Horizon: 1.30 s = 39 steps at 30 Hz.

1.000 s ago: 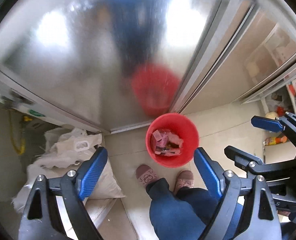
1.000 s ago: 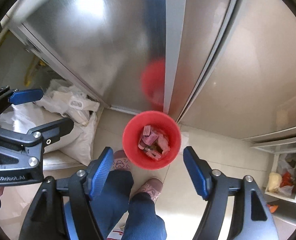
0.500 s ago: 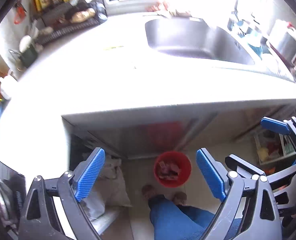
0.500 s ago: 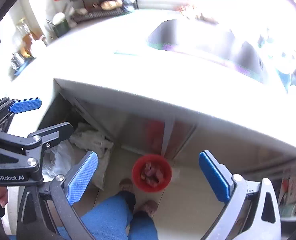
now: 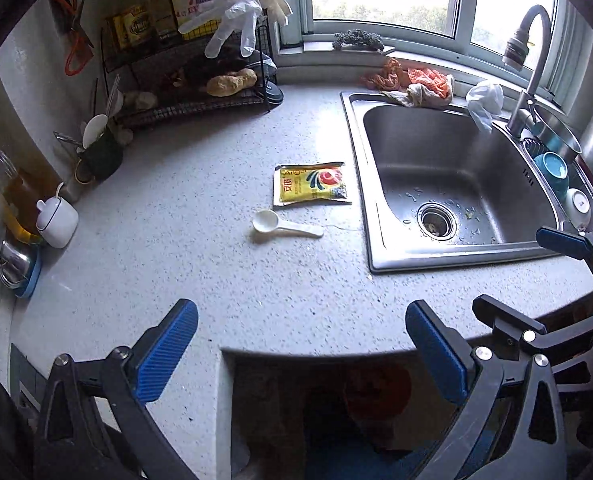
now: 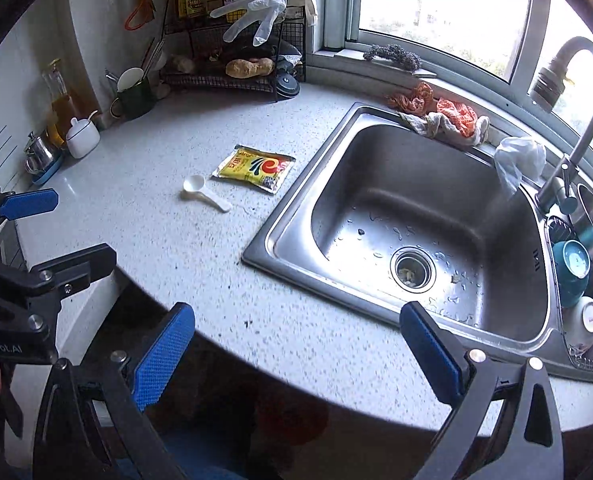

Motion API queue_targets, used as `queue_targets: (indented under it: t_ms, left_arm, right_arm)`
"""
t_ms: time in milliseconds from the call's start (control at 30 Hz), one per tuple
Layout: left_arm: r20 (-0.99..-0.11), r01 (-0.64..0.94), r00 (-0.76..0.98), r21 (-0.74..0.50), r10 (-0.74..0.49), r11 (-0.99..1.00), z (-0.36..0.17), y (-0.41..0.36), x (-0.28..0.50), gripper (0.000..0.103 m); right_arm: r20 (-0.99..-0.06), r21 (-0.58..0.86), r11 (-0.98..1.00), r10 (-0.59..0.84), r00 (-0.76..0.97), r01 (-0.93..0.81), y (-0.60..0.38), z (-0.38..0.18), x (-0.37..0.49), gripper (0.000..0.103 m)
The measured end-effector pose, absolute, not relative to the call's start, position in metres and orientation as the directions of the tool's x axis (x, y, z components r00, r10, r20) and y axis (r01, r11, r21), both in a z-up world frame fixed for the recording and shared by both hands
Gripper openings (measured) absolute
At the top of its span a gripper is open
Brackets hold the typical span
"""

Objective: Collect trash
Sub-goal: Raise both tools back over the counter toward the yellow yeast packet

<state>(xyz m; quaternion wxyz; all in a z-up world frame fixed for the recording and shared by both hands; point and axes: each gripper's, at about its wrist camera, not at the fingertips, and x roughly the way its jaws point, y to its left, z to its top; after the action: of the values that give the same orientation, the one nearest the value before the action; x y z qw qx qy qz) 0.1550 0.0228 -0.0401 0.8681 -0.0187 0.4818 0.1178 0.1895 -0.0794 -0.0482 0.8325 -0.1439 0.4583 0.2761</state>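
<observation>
Trash on the speckled counter [image 5: 176,208], judged by looks: 1 yellow sachet [image 5: 311,183], flat and apparently torn open, just beside the left rim of the sink [image 5: 376,264]; 1 white plastic scoop [image 5: 284,226] near it, bowl up, handle toward the sink, probably dropped once the powder was measured out. Possibly also 1 crumpled white plastic bag [image 5: 485,102] draped over the sink's back edge by the tap, and small scraps caught in the drain. Left gripper [image 5: 298,320] and right gripper [image 6: 296,320]: 2 in all, both spread wide with nothing between the blue pads, jaws just having been opening, held above the counter's front edge and angled down at it, presumably to survey what remains. 1 red bin [image 6: 292,412] dimly visible on the floor under the counter's edge, parked there likely for short drops. Orange-and-grey rags heaped behind the sink, likely for wiping rather than throwing out. 2 bowls in the rack right of the sink, 1 blue, 1 white.
</observation>
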Motion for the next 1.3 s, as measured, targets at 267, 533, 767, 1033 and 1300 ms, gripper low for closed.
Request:
queue_targets:
  t_ms: [267, 533, 767, 1033, 1300]
  left_arm:
    - [-0.868, -0.217, 0.472, 0.051, 0.151, 0.975, -0.043, 0.097, 0.213, 0.103]
    - [-0.905, -0.215, 0.407, 0.036, 0.123, 0.976, -0.069, 0.147, 0.255, 0.103]
    - [-0.935, -0.182, 0.346, 0.019, 0.082, 0.983, -0.103, 0.167, 0.280, 0.103]
    - [-0.958, -0.172, 0.284, -0.014, 0.036, 0.985, -0.131, 0.177, 0.290, 0.103]
    - [-0.962, -0.174, 0.272, -0.025, 0.023, 0.984, -0.138, 0.183, 0.296, 0.103]
  right_arm:
    - [-0.860, 0.011, 0.784, 0.323, 0.394, -0.620, -0.022, -0.051, 0.240, 0.102]
    - [-0.889, -0.005, 0.746, 0.301, 0.344, -0.666, 0.027, -0.071, 0.285, 0.102]
    - [-0.934, -0.068, 0.615, 0.238, 0.268, -0.786, 0.061, -0.104, 0.304, 0.102]
    - [-0.957, -0.095, 0.480, 0.199, 0.213, -0.872, 0.077, -0.131, 0.319, 0.102]
    - [-0.969, -0.022, 0.386, 0.219, 0.115, -0.922, 0.092, -0.141, 0.324, 0.102]
